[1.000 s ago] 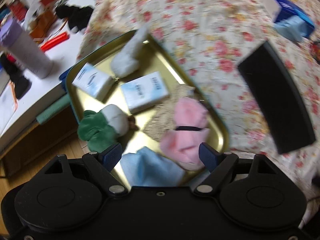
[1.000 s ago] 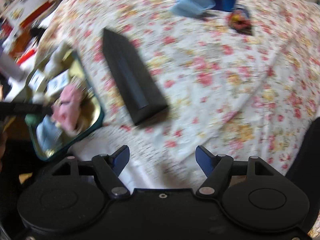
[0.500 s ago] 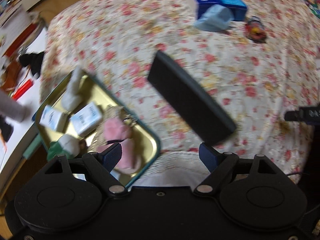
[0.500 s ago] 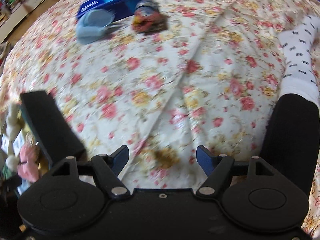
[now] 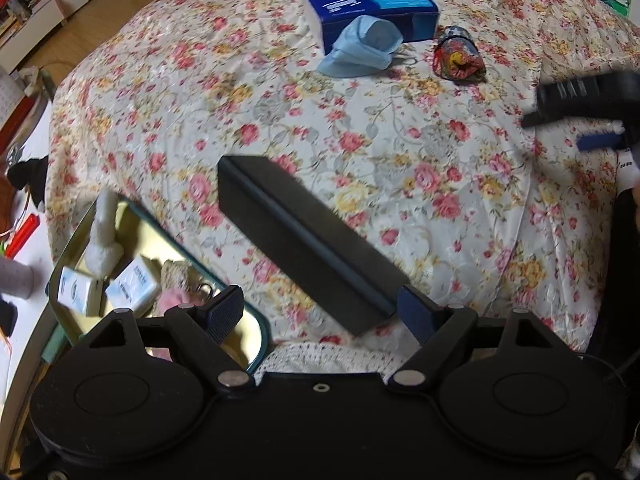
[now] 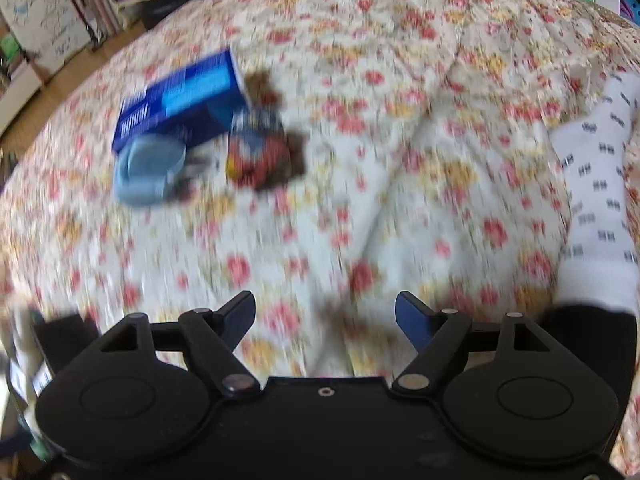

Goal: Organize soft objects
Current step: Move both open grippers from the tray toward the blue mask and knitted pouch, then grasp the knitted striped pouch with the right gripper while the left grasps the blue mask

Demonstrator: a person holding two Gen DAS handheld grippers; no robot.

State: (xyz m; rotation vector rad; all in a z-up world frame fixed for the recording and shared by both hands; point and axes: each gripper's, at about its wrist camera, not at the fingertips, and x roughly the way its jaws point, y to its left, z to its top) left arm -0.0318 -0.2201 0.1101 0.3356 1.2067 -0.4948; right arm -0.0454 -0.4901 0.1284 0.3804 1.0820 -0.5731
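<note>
Views differ a lot from my seat. Left wrist view is sharp: my left gripper [image 5: 320, 312] has jaws wide, nothing between them, over the floral quilt [image 5: 360, 160]. Only this view shows the gold metal tray with teal rim [image 5: 256, 328] at lower left, at the quilt's edge. In it: a white plush piece [image 5: 102, 240], two small white-and-blue tissue packs [image 5: 76, 290] [image 5: 132, 286], a pink soft item [image 5: 170, 302] and a beige knitted piece [image 5: 180, 274] partly hidden by my gripper. Long black box [image 5: 304, 240] lies diagonally on the quilt just beside the tray. Right gripper [image 5: 588, 114] shows at right edge, blurred.

Right wrist view is motion-blurred. My right gripper [image 6: 326, 316] has jaws opening, nothing between them, only quilt below. Only this view shows a white patterned sock on a leg [image 6: 600, 200] at right.

Both views show the loose soft things far out on the quilt: light blue face mask [image 5: 360, 50] touching the blue tissue box [image 5: 372, 6], and the red-and-dark patterned fabric pouch [image 5: 458, 58] just beside them.
</note>
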